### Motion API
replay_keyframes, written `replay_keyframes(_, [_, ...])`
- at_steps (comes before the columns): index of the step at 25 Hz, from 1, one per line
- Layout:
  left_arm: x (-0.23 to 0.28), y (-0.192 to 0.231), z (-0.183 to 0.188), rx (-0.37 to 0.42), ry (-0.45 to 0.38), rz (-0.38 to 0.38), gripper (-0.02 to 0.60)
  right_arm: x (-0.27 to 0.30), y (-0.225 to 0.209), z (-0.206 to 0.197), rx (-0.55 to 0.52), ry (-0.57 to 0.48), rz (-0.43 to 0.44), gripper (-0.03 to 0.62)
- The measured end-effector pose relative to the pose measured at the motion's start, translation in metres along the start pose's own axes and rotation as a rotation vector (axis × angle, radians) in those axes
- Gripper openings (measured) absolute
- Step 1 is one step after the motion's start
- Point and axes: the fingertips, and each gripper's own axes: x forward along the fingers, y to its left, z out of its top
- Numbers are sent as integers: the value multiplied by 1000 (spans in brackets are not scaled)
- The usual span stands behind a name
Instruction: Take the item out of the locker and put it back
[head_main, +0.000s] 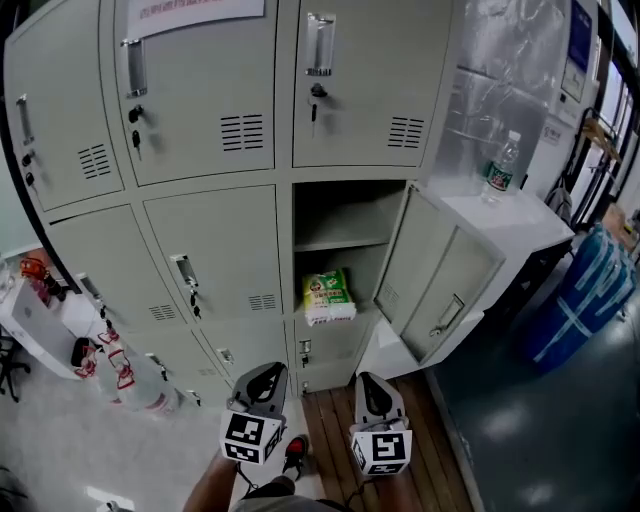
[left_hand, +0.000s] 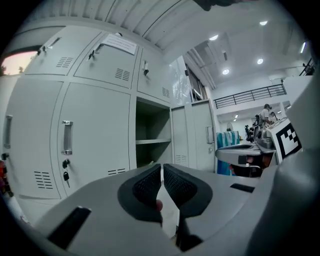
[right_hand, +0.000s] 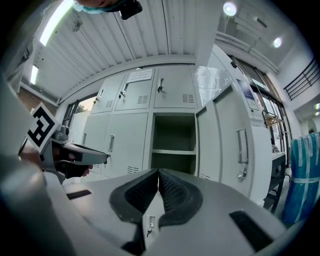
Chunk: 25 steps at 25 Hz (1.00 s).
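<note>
Cannot read the small print on the packet (head_main: 329, 296) inside the open locker (head_main: 345, 215). Cut by the top edge, up-left of that locker: a paper notice (head_main: 200, 10). Hidden behind left hand-held gripper (left_hand: 162, 169) and right hand-held gripper (right_hand: 158, 173): that locker's floor.

You see the open locker compartment (head_main: 345, 205): below its shelf (head_main: 340, 241), a yellow-green bag (head_main: 329, 296) rests on the bottom. To your right, a water bottle (head_main: 500, 168) stands on the white counter (head_main: 515, 222).
</note>
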Motion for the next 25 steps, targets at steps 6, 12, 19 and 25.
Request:
replay_keyframes(6, [59,32,-18,-3,55,-25,37,78,-8,-24,-48,36,-4,20])
replay_keyframes(12, [97,51,-43,-9,103,-49,37,135,-9,-56,-332,108,0,121])
replay_keyframes(19, [119,63,-63,-14,148,-67,37,183,-5,-90,-705,226,55,265])
replay_keyframes(25, [130,74,-68,-25,156,-67,37,220,-12,-123,-1030,313,78,323])
